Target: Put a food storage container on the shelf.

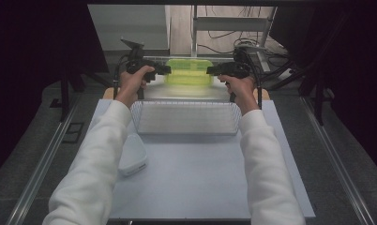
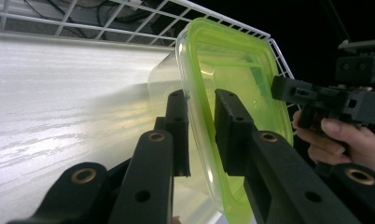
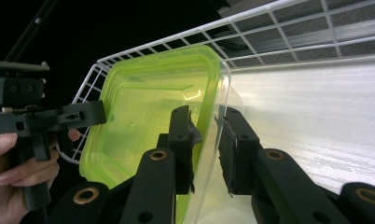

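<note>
Both claws straddling rim of clear rectangular plastic box with lime-green lid [image 1: 189, 71], pads barely off: left gripper [image 2: 202, 122], right gripper [image 3: 209, 140]; lowering level into white wire basket [image 1: 186, 123].

place: lab | cues: dark curtains [image 1: 41, 37], floor cables [image 1: 224, 35], metal rails [image 1: 41, 164]

Both arms wear long white sleeves with ribbed cuffs, running in from six o'clock. Each hand carries a black gripper, the left gripper [image 1: 164, 70] and the right gripper [image 1: 211, 71], built of blocky matte plastic with brass-ringed pivot holes and small dark screw holes along the jaw arms. Black cables trail from both bodies, and a grey three-cornered plate tops the left one, towards eleven o'clock
</note>
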`<state>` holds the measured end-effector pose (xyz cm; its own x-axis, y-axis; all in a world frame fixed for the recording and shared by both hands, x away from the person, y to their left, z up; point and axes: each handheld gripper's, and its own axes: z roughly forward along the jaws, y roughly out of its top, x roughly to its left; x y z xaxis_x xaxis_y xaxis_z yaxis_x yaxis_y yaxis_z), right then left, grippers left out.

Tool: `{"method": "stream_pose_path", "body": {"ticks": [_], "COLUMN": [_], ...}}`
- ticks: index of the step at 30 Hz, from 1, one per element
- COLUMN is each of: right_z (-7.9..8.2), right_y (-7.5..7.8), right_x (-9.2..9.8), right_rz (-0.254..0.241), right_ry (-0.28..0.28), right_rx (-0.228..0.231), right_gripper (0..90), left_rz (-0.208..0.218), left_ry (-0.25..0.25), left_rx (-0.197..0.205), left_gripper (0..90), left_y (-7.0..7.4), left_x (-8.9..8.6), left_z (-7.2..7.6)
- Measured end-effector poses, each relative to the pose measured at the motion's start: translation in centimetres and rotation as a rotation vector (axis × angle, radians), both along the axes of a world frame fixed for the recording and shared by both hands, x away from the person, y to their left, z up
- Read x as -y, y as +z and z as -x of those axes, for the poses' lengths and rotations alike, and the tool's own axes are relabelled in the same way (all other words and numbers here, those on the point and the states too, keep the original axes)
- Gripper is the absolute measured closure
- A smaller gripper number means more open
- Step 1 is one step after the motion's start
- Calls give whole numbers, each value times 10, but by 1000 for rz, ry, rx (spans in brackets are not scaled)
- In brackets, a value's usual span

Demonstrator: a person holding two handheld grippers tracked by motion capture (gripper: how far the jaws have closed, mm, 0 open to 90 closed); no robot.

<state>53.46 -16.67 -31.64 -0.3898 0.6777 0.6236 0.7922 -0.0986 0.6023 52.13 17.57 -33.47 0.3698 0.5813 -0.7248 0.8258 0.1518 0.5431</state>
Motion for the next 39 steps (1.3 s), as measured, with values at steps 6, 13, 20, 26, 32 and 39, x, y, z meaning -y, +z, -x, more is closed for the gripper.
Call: {"method": "stream_pose_path", "body": {"ticks": [6,13,20,26,32,39], "right_z": [-4,-4,-2,0,10,32], "right_y": [-6,-7,-7,-4,8,26], "right_x": [-2,-2,-3,-2,1,4], "right_rz": [-22,-28,-6,8,31,98], "right_ry": [-40,-55,-69,-68,-91,-33], "right_rx": [-31,-31,-6,27,106,212], "right_gripper": [727,724,650,488,377,358], "left_rz": [38,42,3,-43,-74,-179], "left_ry": [18,18,38,63,82,46], "left_rx": [-24,-15,22,85,165,269], "left_gripper": [746,737,646,410,325,278], "left_y": [-6,-7,-9,-5,5,17], "left_x": [-1,-1,5,10,11,4], "left_z": [-5,-6,-5,-1,9,33]}}
